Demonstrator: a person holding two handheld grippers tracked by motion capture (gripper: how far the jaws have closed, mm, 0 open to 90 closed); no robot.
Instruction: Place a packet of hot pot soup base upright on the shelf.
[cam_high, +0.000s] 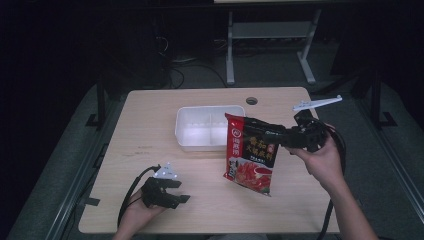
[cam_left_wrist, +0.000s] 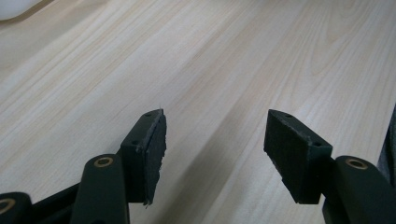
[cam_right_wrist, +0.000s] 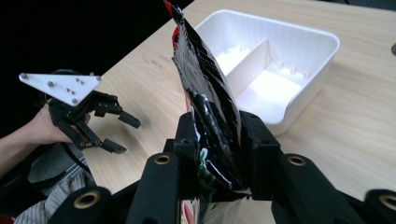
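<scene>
1. Two black two-jaw grippers are at work over a pale wooden table (cam_high: 150, 130), each held in one of the person's hands.
2. The right gripper (cam_high: 280, 136) has its jaws clamped on the upper right edge of a glossy red-and-black foil food packet (cam_high: 251, 155) with printed lettering and a picture of red food on its front.
3. In the right gripper view the packet (cam_right_wrist: 205, 93) rises edge-on from between the two pads, which press on it from both sides.
4. In the high view the packet hangs tilted above the table, its top left corner just in front of the tray's right end and its bottom corner low, close to the tabletop; whether that corner touches the wood I cannot tell.
5. A white rectangular plastic tray (cam_high: 185, 135) with an inner divider stands on the table behind and to the left of the packet; in the right gripper view its two compartments (cam_right_wrist: 322, 42) are bare.
6. The left gripper (cam_high: 181, 196) is near the table's front left edge, well apart from the packet and the tray.
7. Its jaws stand wide with nothing between them: in the left gripper view the two pads (cam_left_wrist: 156, 144) frame bare wood grain.
8. The right gripper view also catches the left gripper (cam_right_wrist: 116, 133) farther off, its jaws apart, with the grey three-cornered plate (cam_right_wrist: 60, 86) on top.
</scene>
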